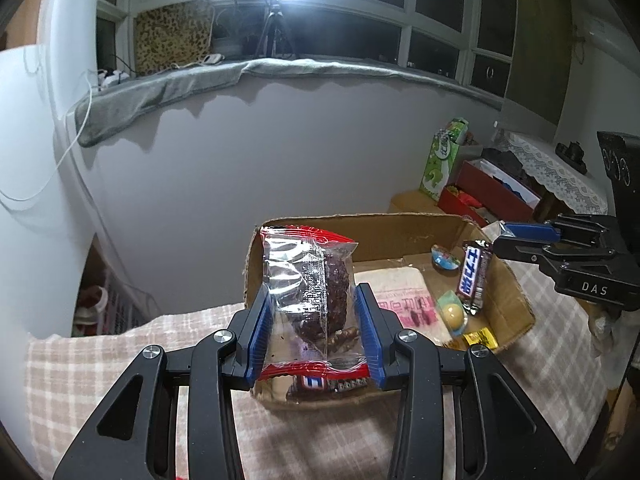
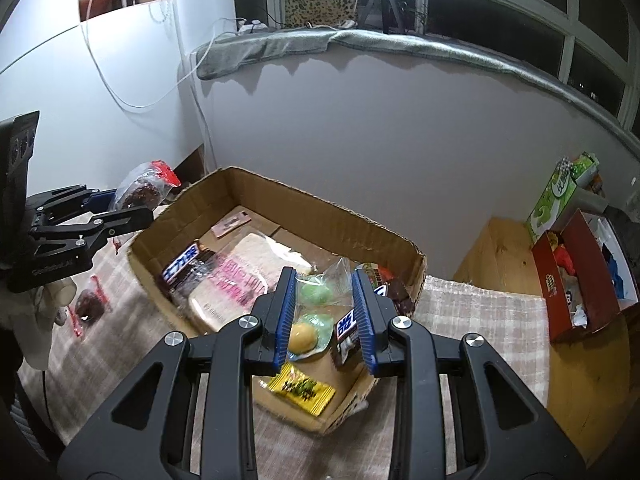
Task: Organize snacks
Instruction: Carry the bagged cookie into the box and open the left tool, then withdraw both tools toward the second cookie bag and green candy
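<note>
My left gripper (image 1: 316, 324) is shut on a clear red-edged packet with a dark brown cake (image 1: 320, 296), held upright above the near edge of the cardboard box (image 1: 400, 232). It also shows in the right wrist view (image 2: 142, 190). My right gripper (image 2: 326, 312) stands open over the box's right end, its pads either side of a clear bag of green and yellow sweets (image 2: 316, 320) and a dark chocolate bar (image 2: 348, 334) lying below it. In the left wrist view the right gripper (image 1: 508, 240) is at the far right of the box.
The box (image 2: 280, 196) also holds a second chocolate bar (image 2: 184, 264), a pink-printed bread packet (image 2: 236, 280) and a yellow sachet (image 2: 302, 388). Another brown cake packet (image 2: 90, 304) lies on the checked cloth to the left. A red box (image 2: 580, 280) and green carton (image 2: 554, 196) stand right.
</note>
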The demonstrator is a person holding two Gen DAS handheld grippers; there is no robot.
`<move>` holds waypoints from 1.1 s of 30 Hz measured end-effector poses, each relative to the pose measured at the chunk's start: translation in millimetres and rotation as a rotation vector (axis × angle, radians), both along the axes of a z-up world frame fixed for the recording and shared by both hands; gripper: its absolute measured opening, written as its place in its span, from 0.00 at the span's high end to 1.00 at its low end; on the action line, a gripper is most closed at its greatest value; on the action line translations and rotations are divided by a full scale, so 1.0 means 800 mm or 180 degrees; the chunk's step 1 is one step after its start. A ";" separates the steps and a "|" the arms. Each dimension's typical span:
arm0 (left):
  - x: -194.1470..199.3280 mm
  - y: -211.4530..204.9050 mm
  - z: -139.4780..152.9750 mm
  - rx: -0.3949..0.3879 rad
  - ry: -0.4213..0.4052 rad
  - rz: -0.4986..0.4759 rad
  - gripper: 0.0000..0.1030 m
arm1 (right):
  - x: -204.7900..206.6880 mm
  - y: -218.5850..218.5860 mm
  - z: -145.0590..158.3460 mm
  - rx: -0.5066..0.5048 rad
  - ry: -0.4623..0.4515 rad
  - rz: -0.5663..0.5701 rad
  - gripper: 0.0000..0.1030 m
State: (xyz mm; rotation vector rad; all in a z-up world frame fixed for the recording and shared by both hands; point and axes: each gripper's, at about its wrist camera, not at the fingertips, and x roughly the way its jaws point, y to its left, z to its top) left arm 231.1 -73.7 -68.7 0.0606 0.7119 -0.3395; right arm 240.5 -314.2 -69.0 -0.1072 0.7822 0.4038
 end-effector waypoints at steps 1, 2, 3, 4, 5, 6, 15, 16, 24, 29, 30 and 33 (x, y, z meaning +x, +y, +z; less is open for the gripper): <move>0.004 0.000 -0.002 0.0002 0.0014 0.0005 0.62 | 0.004 0.000 -0.002 0.0003 0.0018 -0.0007 0.71; 0.008 -0.001 -0.004 0.0001 0.0032 0.0015 0.62 | 0.009 0.000 -0.005 0.0003 0.0037 -0.0012 0.71; 0.011 -0.001 -0.006 -0.0006 0.0046 0.0017 0.62 | 0.013 -0.001 -0.008 -0.0001 0.0052 -0.0016 0.71; 0.013 -0.001 -0.007 -0.0014 0.0060 0.0021 0.62 | 0.017 -0.001 -0.012 -0.0008 0.0066 -0.0023 0.71; 0.016 -0.002 -0.009 -0.0023 0.0079 0.0026 0.62 | 0.021 -0.001 -0.015 -0.0013 0.0083 -0.0027 0.71; 0.019 -0.002 -0.011 -0.0031 0.0098 0.0028 0.62 | 0.025 -0.001 -0.019 -0.0017 0.0112 -0.0028 0.71; 0.032 -0.004 -0.022 -0.0062 0.0199 0.0031 0.62 | 0.041 -0.002 -0.036 0.0006 0.0218 -0.0036 0.71; 0.032 -0.004 -0.022 -0.0056 0.0206 0.0029 0.62 | 0.040 -0.001 -0.037 0.0000 0.0220 -0.0036 0.71; 0.030 -0.004 -0.017 -0.0065 0.0183 0.0068 0.60 | 0.033 0.002 -0.029 -0.0025 0.0129 -0.0035 0.43; 0.025 -0.003 -0.012 -0.0070 0.0158 0.0075 0.60 | 0.027 0.005 -0.023 -0.0031 0.0093 -0.0018 0.41; 0.023 -0.002 -0.010 -0.0068 0.0147 0.0076 0.60 | 0.025 0.006 -0.021 -0.0042 0.0085 -0.0018 0.41; 0.016 -0.002 -0.004 -0.0062 0.0118 0.0084 0.60 | 0.017 0.008 -0.016 -0.0048 0.0060 -0.0016 0.41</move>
